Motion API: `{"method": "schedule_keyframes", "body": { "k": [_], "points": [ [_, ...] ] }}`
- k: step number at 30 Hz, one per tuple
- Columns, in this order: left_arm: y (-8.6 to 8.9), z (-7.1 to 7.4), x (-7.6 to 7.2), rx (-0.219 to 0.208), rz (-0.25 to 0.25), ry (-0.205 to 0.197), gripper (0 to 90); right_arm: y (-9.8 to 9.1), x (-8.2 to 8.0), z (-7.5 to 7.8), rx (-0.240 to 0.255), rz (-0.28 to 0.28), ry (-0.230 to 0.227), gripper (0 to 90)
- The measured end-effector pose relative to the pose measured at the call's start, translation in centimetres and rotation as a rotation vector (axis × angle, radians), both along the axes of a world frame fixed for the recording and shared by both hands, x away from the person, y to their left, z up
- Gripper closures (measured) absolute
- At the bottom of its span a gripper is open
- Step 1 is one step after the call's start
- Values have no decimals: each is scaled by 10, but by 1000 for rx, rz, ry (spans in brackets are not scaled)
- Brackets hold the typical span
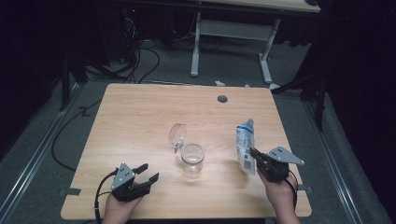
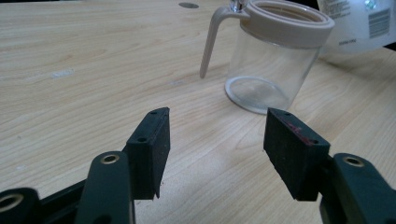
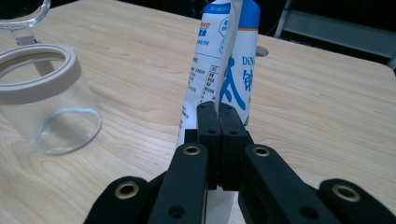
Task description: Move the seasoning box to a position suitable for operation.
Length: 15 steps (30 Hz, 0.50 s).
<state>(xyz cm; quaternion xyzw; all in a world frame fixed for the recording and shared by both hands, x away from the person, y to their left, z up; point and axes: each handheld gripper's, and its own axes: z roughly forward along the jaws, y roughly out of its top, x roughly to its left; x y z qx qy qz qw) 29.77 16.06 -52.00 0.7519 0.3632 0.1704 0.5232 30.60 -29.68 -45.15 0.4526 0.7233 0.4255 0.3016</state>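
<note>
at table's right: right gripper (image 3: 218, 140) pinches pouch (image 3: 224, 70) upright, ready for pouring | centre: jar (image 1: 193, 157), lid (image 1: 177, 134) flipped open | left gripper (image 2: 215, 149) gapes empty near jar, likely to steady it

Pouch (image 3: 233, 70) top cut off (right gripper view), print too small to read

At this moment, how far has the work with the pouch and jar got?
Done: the jar stands with its lid flipped open. In hand: the right gripper pinches the blue-and-white pouch upright beside it. Left: nothing shows inside the jar; the left gripper waits open.
</note>
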Motion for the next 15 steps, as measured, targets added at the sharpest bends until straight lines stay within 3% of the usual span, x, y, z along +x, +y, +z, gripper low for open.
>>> {"method": "schedule_keyframes", "body": {
  "k": [4, 15],
  "points": [
    [-2, -1, -2, 22, -11, -12, 416, 3, 1, 12, -28, 25, 53, 899],
    [-6, -2, -2, 24, -21, -13, 415, 2, 9, 26, -71, 54, 203, 898]
  ]
}}
